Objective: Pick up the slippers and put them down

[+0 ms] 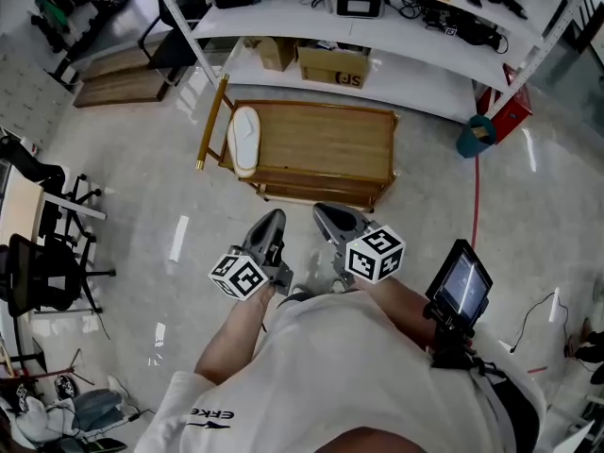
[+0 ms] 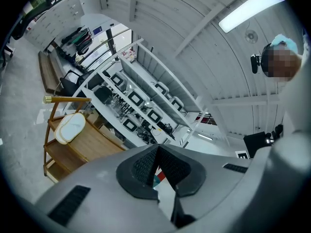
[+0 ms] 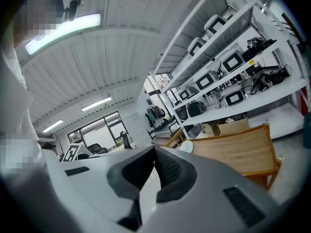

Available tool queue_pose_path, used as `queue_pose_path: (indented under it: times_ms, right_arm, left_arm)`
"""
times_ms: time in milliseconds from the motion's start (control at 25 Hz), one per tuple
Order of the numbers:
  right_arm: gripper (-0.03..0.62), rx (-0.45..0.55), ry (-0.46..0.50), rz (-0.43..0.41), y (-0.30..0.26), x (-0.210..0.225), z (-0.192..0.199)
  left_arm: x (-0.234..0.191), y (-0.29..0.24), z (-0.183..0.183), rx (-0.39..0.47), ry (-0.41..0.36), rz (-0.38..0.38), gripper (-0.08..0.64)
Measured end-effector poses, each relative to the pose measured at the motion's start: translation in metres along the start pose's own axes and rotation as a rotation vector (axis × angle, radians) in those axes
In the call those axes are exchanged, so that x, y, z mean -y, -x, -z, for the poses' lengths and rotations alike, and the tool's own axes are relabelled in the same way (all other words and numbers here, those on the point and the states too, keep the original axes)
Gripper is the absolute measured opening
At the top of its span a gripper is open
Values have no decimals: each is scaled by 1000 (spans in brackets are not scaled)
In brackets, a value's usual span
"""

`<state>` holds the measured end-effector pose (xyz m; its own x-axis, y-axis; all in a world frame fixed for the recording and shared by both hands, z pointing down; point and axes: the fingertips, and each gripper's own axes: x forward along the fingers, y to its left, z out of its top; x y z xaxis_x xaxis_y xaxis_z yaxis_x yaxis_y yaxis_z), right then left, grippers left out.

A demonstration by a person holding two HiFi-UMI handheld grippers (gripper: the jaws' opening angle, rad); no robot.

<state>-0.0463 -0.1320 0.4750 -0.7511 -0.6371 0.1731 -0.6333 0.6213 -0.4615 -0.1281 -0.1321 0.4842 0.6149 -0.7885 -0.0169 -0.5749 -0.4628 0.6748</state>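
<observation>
Both sets of jaws, on the left gripper [image 1: 272,217] and the right gripper [image 1: 327,211], are clenched together on nothing. One white slipper [image 1: 244,140] lies on the wooden rack [image 1: 330,144], at its nine o'clock end, eleven o'clock from both.

A pale, glossy floor [image 1: 142,196] runs to long white shelves [image 1: 377,41] holding cardboard boxes [image 1: 332,64]. A low wooden table [image 1: 330,140] stands before them, and black office chairs [image 1: 38,276] sit aside. A strip light [image 2: 250,8] glows overhead.
</observation>
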Motion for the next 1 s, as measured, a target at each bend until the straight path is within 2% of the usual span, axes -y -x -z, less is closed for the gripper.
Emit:
queue_pose_path:
  times_ms: [640, 1000]
  right_arm:
    - [5, 5, -9, 75, 5, -26, 9]
    - [5, -7, 5, 89, -3, -33, 13]
  left_arm:
    - [2, 22, -10, -23, -2, 58, 3]
    - [-4, 30, -12, -31, 6, 73, 3]
